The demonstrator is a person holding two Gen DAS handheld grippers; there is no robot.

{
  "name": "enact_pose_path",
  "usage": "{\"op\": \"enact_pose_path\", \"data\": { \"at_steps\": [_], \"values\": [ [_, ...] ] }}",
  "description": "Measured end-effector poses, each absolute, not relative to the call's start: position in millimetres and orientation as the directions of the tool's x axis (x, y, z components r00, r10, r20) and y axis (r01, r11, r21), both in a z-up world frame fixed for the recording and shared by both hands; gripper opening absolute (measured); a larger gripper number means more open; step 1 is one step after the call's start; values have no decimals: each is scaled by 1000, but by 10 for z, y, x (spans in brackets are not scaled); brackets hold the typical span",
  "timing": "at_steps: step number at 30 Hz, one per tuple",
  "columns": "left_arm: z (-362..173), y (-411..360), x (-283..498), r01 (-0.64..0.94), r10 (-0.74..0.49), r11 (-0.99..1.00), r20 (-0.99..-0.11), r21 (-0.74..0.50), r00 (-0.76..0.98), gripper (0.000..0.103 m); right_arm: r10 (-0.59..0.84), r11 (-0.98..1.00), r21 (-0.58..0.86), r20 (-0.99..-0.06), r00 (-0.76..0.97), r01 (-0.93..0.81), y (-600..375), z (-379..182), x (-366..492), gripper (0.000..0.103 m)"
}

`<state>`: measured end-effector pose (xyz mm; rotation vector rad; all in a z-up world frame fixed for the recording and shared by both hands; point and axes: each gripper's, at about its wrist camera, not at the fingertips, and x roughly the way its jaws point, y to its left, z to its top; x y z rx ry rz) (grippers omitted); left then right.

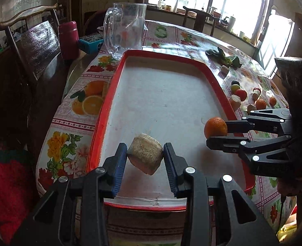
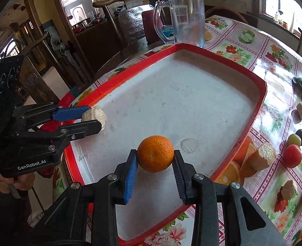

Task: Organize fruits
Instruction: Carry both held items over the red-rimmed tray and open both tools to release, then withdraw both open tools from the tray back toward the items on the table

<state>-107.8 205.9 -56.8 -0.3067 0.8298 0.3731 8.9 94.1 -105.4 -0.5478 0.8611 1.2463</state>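
My left gripper (image 1: 145, 154) is shut on a beige, rough block-shaped piece (image 1: 145, 155) and holds it over the near end of the red-rimmed white tray (image 1: 110, 94). It also shows in the right wrist view (image 2: 93, 117) at the tray's left rim. My right gripper (image 2: 155, 157) is shut on an orange (image 2: 155, 153) above the tray (image 2: 261, 94); the left wrist view shows it (image 1: 217, 129) at the tray's right rim. Several small fruits (image 1: 240, 93) and beige pieces (image 2: 259, 158) lie on the tablecloth right of the tray.
A clear glass mug (image 1: 126, 28) stands at the tray's far end, with a maroon flask (image 1: 68, 40) and a blue box (image 1: 90, 43) beside it. Green leaves (image 1: 224, 57) lie on the table. Wooden chairs (image 1: 30, 39) stand around the floral-clothed table.
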Motion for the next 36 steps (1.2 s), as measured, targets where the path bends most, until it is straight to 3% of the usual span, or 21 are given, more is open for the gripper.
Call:
{"op": "enact_pose_path", "data": {
  "at_steps": [4, 7, 9, 13, 36],
  "values": [
    [-621, 2066, -1065, -441, 198, 889, -769, -120, 607, 35, 563, 245, 64, -821, 89, -967, 993, -1111, 50, 38],
    [-635, 2056, -1059, -446, 194, 887, -776, -124, 601, 35, 577, 236, 49, -811, 99, -970, 972, -1082, 5, 51],
    [-631, 2057, -1062, -449, 196, 885, -778, -122, 596, 36, 589, 237, 48, -801, 105, -970, 930, -1036, -6, 54],
    [-577, 2033, -1090, -460, 218, 882, -774, -105, 595, 52, 611, 252, 50, -782, 119, -966, 798, -919, 6, 55],
    [-193, 1597, -954, -386, 205, 918, -727, -88, 655, 56, 657, 461, 99, -706, 264, -882, -519, -596, 405, 58]
  ]
}}
